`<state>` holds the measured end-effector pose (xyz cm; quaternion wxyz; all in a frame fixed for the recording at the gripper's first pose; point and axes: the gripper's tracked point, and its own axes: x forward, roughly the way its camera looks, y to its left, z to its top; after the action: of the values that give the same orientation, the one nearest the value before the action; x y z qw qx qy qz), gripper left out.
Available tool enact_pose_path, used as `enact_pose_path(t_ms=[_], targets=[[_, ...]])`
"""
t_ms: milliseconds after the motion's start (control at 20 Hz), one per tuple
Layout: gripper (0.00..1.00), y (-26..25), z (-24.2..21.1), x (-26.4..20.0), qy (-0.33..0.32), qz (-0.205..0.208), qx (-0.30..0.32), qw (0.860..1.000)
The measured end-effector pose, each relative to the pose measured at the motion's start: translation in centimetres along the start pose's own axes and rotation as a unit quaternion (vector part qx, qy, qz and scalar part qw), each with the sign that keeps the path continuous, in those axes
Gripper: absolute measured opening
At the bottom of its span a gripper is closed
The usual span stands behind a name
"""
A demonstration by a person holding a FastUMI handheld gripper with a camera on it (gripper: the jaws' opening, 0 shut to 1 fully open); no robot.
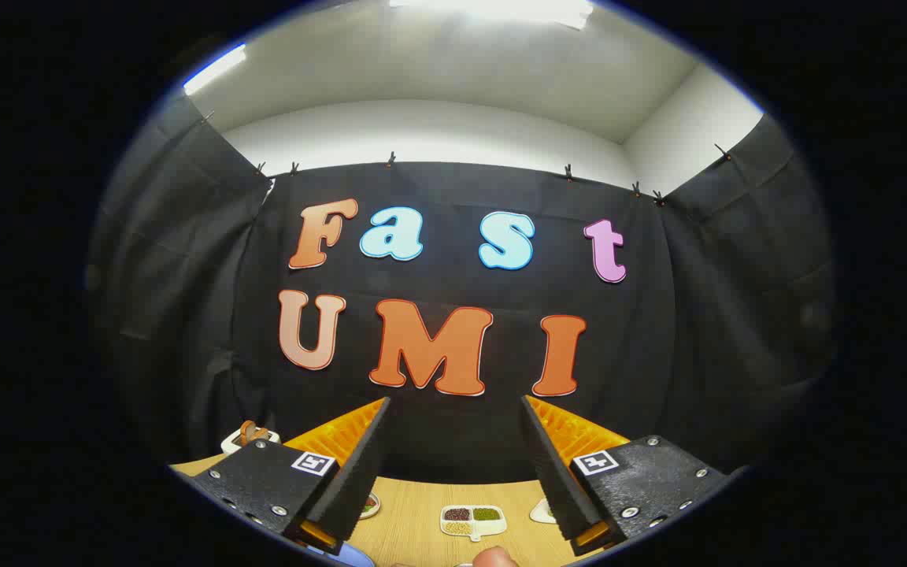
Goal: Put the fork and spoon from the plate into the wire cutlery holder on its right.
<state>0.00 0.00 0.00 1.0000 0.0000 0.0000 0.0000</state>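
While the gripper (454, 409) is tipped up toward the black cloth wall, its fingers are held wide apart with nothing between them, and only a thin strip of the wooden table (414, 535) is caught between and below them at the bottom centre of the frame. Neither the plate with the fork and spoon nor the wire cutlery holder can be made out on that strip, so the long axis of the cutlery cannot be told. A small divided dish (473, 520) with dark, green and pale fillings is seen low between the fingers, with part of a round dish (369, 505) against the inner edge of the left finger and part of a pale dish (542, 512) against the right one. A white container with something orange-brown in it (249, 437) sits at lower left, beyond the left finger. A blue edge (347, 555) and what may be a fingertip (493, 557) are cut off at the very bottom. It is judged that the task's things lie below the present line of sight, nearer than the dishes, so a downward tilt of the gripper would be called for first.
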Motion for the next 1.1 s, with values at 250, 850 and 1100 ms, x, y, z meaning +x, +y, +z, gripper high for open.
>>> enact_pose_path(t_ms=[250, 850, 1100], targets=[[0.94, -1.2, -0.4, -0.3, 0.004, -0.009, -0.006, 1.0], [0.94, 0.8, -0.7, 0.0, 0.001, 0.013, 0.01, 1.0], [0.94, 3.7, -2.2, 0.0, 0.005, 0.04, 0.012, 0.999]])
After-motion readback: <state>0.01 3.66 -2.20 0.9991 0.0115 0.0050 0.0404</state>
